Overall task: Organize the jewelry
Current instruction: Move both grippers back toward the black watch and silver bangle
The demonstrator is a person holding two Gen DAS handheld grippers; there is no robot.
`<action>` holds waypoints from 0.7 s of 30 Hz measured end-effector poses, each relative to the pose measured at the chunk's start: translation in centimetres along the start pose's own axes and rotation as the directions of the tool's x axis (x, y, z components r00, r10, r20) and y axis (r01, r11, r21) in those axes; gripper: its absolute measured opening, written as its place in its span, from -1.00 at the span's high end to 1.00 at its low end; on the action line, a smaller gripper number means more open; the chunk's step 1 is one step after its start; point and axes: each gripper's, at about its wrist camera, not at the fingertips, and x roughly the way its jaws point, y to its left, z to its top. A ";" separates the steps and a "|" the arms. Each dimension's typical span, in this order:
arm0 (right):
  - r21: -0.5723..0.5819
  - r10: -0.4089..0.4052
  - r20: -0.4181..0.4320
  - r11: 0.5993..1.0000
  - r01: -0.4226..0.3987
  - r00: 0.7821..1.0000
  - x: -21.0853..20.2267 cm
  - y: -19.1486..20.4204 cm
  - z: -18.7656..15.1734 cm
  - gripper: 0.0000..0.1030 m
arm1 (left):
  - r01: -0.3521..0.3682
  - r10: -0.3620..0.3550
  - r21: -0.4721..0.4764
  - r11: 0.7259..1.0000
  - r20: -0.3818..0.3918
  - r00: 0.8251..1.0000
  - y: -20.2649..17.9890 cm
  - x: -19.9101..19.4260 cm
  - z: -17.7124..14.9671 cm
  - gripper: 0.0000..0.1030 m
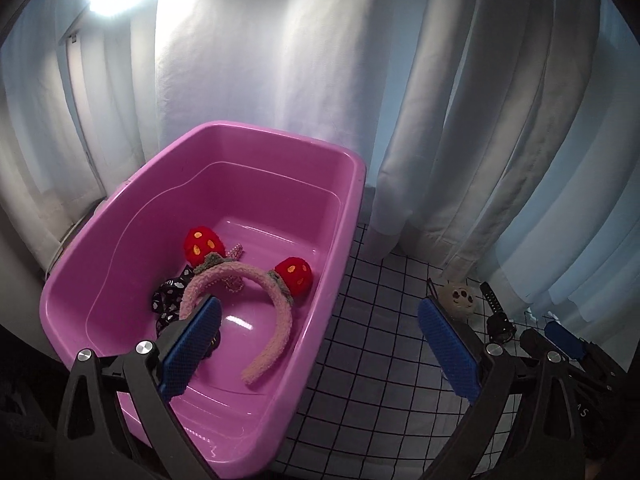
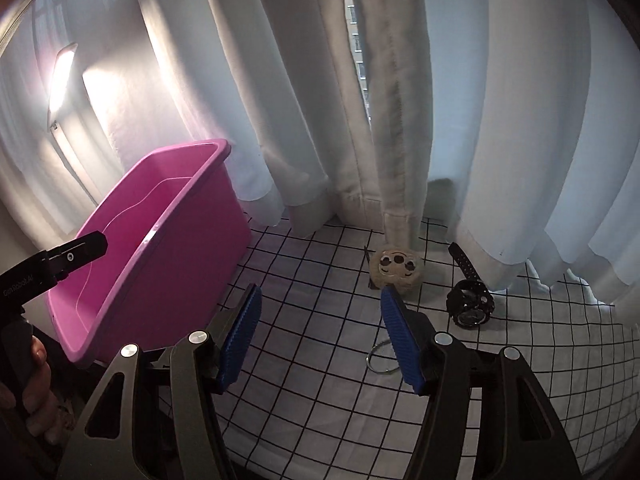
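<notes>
The left gripper [image 1: 320,344] has its jaws wide apart and holds nothing; its fingers carry blue ribbed pads [image 1: 191,347], one over the bin and the other over the cloth. Below it stands a glossy pink plastic bin [image 1: 276,408] of rounded rectangular shape. Inside lies a fuzzy pink headband [image 1: 276,300], curved like an arch, with two red knitted balls [image 1: 203,243] that have yellow spots. Under the headband there is a dark fabric piece with white marks [image 1: 170,294] and a thin beaded chain [image 1: 236,252].

The right gripper [image 2: 320,332] is also spread open and empty, with the same blue ribbed pads [image 2: 402,344]. It hovers above a white cloth with a black grid [image 2: 312,392]. Just beside the right pad a thin metal ring [image 2: 374,362] lies flat on the cloth. Further away rests a round, beige, fluffy clip with a small face [image 2: 396,270], and near it a black watch [image 2: 469,305] with a perforated strap. Behind everything hang thick white curtains [image 2: 304,100] in soft folds.
</notes>
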 end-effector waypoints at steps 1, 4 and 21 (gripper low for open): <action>0.016 -0.015 -0.001 1.000 0.015 1.000 -0.3 -1.4 -0.5 -0.16 | 0.010 -0.010 0.009 1.000 -0.005 1.000 -1.0 0.1 -0.4 -0.88; 0.040 -0.044 -0.010 0.998 0.045 0.999 -0.8 -4.9 -1.6 -0.16 | 0.042 -0.041 0.027 0.999 -0.018 0.999 -4.0 0.8 -2.0 -0.88; -0.042 -0.016 -0.069 0.999 0.013 0.997 4.4 -14.1 -3.9 -0.17 | 0.037 -0.021 0.101 0.994 -0.156 0.988 -14.0 10.2 -10.9 -0.88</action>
